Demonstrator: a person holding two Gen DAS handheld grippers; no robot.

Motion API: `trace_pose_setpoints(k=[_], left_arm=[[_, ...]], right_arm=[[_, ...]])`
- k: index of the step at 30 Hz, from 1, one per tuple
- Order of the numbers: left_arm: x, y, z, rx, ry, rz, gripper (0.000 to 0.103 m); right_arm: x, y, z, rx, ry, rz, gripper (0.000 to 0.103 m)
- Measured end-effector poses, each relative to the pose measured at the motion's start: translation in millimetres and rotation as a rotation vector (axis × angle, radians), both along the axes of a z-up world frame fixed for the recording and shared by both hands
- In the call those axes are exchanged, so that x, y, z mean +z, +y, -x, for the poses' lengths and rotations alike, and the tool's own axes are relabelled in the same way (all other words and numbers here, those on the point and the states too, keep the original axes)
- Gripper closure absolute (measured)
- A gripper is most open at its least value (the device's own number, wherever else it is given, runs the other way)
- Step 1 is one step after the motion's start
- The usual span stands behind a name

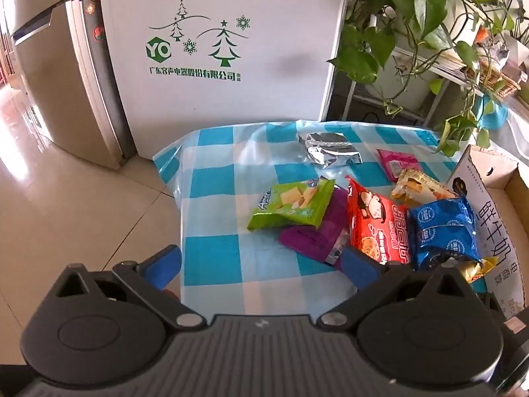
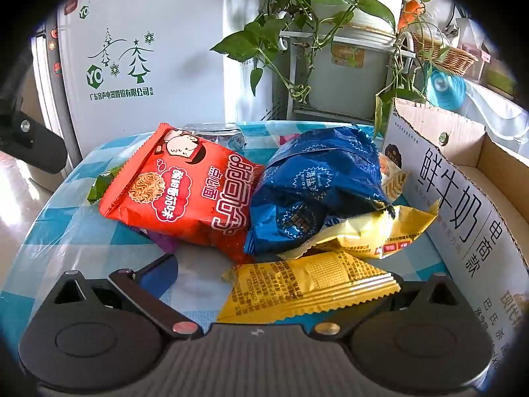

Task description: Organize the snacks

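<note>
Several snack packs lie on a blue-checked tablecloth [image 1: 215, 258]. My left gripper [image 1: 263, 266] hovers open over the cloth, and its right pad sits beside a purple pack [image 1: 314, 238]. A green pack [image 1: 292, 205] leans on the purple one. A red noodle pack [image 1: 377, 228] and a blue pack [image 1: 443, 228] lie to the right. My right gripper [image 2: 276, 279] is open, and a flat yellow pack [image 2: 307, 284] lies between its jaws, hiding the right finger. Behind it are the red noodle pack [image 2: 185, 192], the blue pack [image 2: 314, 192] and a second yellow pack [image 2: 373, 231].
An open cardboard box [image 2: 463, 205] with printed sides stands at the table's right. A silver pack [image 1: 327, 152], a pink pack [image 1: 396, 163] and a cracker pack [image 1: 420, 188] lie farther back. A white fridge [image 1: 215, 49] and a potted plant [image 1: 413, 10] stand behind the table.
</note>
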State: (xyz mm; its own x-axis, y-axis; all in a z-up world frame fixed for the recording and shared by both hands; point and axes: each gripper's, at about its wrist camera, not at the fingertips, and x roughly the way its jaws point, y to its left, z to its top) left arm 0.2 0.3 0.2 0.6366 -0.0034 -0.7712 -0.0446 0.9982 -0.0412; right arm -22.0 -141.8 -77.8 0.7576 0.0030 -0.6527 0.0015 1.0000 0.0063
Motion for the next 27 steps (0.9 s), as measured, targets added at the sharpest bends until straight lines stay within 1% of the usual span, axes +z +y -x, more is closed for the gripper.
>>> trace_pose_setpoints(k=[5, 8, 11, 15, 16, 17, 21, 23, 25, 27], left_arm=[[0.4, 2.0, -2.9, 0.018, 0.02, 0.013, 0.001], [-3.4, 2.2, -3.0, 0.02, 0.026, 0.033, 0.001], [-7.2, 2.5, -6.5, 0.012, 0.031, 0.03, 0.001], [-2.6, 3.4, -1.7, 0.013, 0.003, -0.003, 0.001], [-1.6, 3.0, -1.2, 0.012, -0.003, -0.007, 0.001], [-0.4, 2.8, -1.0, 0.01, -0.004, -0.007, 0.001], [3.7, 2.1, -0.1, 0.009, -0.005, -0.012, 0.001], [5.3, 1.0, -0.5, 0.013, -0.002, -0.021, 0.001], [5.2, -0.6, -1.1, 0.014, 0.015, -0.016, 0.001], [5.5, -2.6, -1.0, 0.013, 0.016, -0.019, 0.001]], right_arm=[[0.1, 0.0, 0.9, 0.0, 0.001, 0.001, 0.0], [4.2, -0.3, 1.1, -0.007, 0.028, -0.005, 0.0], [14.1, 0.8, 2.2, 0.013, 0.139, -0.003, 0.0], [26.6, 3.2, -4.2, 0.037, 0.346, -0.004, 0.0], [29.5, 2.7, -4.1, 0.053, 0.387, -0.009, 0.0], [33.0, 1.4, -3.2, 0.05, 0.406, -0.019, 0.0], [57.9, -8.0, 2.5, 0.028, 0.385, -0.087, 0.0], [71.6, -15.8, 0.2, 0.017, 0.385, -0.089, 0.0], [83.0, -25.7, -2.5, 0.012, 0.351, -0.096, 0.0], [90.9, -34.6, -8.7, -0.005, 0.338, -0.076, 0.0]])
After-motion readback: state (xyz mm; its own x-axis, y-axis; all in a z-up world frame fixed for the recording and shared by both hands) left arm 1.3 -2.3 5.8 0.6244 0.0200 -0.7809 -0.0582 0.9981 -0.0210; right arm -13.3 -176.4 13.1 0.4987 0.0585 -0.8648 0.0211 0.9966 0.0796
